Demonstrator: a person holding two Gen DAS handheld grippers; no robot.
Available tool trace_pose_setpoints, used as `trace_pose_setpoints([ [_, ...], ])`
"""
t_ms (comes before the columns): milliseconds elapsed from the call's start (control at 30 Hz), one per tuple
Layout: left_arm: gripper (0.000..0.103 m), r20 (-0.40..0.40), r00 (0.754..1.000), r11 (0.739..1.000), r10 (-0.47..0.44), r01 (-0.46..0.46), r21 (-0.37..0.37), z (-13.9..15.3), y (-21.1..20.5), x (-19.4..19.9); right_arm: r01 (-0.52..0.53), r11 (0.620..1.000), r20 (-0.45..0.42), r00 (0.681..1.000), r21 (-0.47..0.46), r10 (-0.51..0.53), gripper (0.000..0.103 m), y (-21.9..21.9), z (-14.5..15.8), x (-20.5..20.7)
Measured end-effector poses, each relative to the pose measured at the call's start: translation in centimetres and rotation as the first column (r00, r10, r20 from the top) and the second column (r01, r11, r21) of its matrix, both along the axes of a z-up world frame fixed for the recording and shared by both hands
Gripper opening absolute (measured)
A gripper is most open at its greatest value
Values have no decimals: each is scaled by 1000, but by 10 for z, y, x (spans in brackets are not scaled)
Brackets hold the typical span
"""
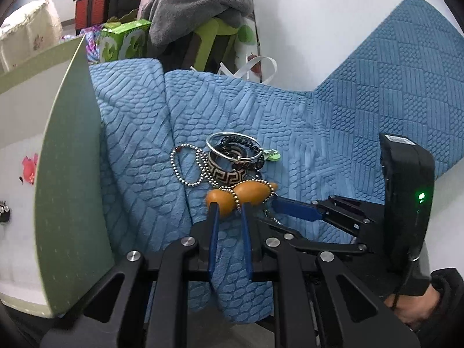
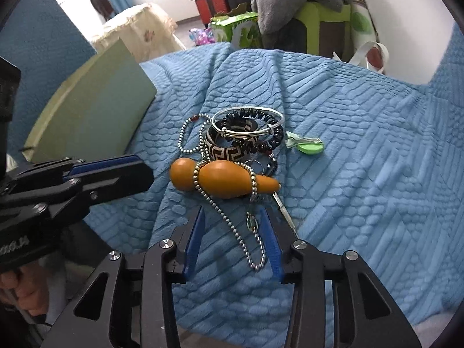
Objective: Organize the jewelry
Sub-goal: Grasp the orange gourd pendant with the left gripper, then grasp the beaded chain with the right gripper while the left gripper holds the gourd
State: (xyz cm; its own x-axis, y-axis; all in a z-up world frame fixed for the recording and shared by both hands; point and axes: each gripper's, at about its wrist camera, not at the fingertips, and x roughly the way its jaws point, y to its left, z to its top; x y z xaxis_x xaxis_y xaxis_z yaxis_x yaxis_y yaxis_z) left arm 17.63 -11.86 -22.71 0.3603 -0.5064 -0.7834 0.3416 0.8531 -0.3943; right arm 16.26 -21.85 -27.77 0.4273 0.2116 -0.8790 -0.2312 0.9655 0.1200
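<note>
An orange gourd (image 1: 249, 192) (image 2: 223, 181) with a silver bead chain (image 2: 232, 226) wound round it lies on the blue quilt. Behind it sit a silver bangle (image 2: 246, 116), a black coil tie (image 2: 274, 139), a patterned woven cuff (image 2: 223, 150) and a bead bracelet (image 1: 185, 174). My left gripper (image 1: 229, 206) (image 2: 143, 171) stands at the gourd's small end, jaws narrow, and the right wrist view shows a gap between its tips and the gourd. My right gripper (image 2: 232, 211) (image 1: 272, 211) is open just short of the gourd, with the chain's loose end and pendant lying between its fingers.
A pale green box (image 1: 72, 174) (image 2: 95, 116) stands open at the left, with small items on its white lining. A green clip (image 2: 307, 146) lies right of the pile. The blue quilt (image 2: 362, 174) spreads to the right. Clothes, a green stool and a carton crowd the background.
</note>
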Motion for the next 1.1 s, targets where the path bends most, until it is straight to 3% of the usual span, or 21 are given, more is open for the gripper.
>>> trace_pose_setpoints([
  [233, 15, -9, 999, 999, 33, -33, 3, -5, 3, 6, -89, 989, 46, 994, -116, 95, 36, 22, -7, 3],
  [367, 16, -25, 999, 999, 43, -43, -9, -9, 5, 10, -101, 986, 57, 992, -129, 109, 6, 24, -7, -1],
  [600, 16, -53, 998, 999, 32, -33, -15, -15, 6, 11, -49, 999, 78, 996, -7, 49, 5, 9, 12, -3],
  [867, 24, -54, 999, 1000, -6, 7, 22, -20, -1, 10, 8, 997, 79, 997, 71, -14, 3, -6, 26, -11],
  [1100, 24, -31, 999, 997, -43, 45, 60, -21, -8, 12, 51, 993, 52, 997, 104, -57, 3, -19, 23, -9],
])
